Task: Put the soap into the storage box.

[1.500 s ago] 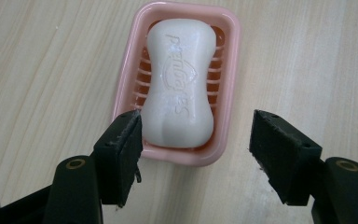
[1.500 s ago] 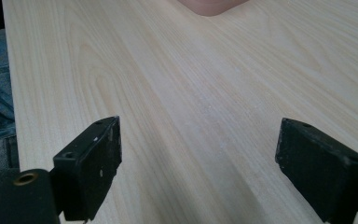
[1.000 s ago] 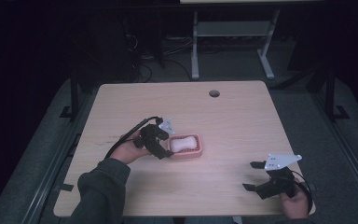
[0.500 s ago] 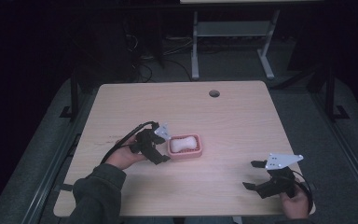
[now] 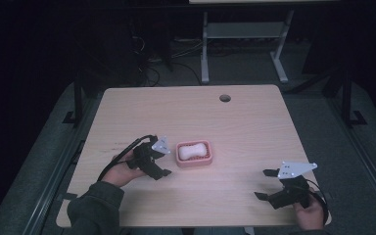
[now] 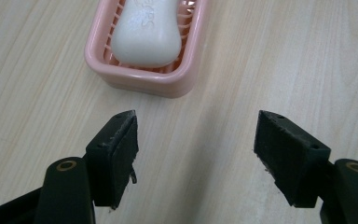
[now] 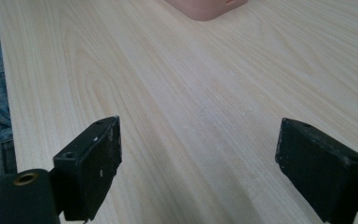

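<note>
The soap (image 5: 193, 149) lies in the pink dish (image 5: 194, 161) mid-table (image 5: 254, 127), the left gripper (image 5: 164, 161) just beside it, jaws just opened wide and empty, while the right gripper (image 5: 264, 183), well apart, gapes empty too.

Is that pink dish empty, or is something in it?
Not empty: a white soap bar lies inside the pink dish, resting on its slatted floor.

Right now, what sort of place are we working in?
Probably a lab or workshop, not a home: a bare wooden table with a cable hole, loose cables on the floor, and a metal desk frame behind.
</note>
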Tool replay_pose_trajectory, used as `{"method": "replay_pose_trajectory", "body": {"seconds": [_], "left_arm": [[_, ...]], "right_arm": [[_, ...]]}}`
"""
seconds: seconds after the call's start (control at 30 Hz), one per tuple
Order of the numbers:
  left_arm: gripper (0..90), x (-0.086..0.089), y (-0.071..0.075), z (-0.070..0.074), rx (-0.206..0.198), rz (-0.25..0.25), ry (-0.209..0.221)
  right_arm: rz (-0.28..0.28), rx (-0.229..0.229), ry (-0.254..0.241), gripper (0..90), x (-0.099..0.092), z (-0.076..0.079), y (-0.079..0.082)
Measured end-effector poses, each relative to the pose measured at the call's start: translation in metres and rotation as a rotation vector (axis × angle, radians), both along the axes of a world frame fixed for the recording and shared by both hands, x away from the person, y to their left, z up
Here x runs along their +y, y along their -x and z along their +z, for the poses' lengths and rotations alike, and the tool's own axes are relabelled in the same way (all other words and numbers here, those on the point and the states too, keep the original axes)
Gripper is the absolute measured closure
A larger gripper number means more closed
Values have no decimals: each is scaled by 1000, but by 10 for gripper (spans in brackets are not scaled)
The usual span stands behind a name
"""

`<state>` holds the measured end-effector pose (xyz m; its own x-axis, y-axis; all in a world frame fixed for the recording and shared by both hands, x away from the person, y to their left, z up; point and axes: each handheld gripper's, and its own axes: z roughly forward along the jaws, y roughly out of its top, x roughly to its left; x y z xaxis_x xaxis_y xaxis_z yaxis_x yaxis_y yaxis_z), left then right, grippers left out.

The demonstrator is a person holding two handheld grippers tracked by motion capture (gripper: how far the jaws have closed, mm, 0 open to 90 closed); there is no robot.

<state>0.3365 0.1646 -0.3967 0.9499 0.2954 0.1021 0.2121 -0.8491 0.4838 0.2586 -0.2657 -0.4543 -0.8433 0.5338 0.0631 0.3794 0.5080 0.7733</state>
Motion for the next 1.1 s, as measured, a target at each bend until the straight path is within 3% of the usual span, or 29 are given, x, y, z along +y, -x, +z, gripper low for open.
{"method": "replay_pose_trajectory", "body": {"seconds": [1.1], "left_arm": [[302, 41, 28, -11, 1, 35, 16]], "right_arm": [[-14, 9, 23, 141, 2, -2, 2]]}}
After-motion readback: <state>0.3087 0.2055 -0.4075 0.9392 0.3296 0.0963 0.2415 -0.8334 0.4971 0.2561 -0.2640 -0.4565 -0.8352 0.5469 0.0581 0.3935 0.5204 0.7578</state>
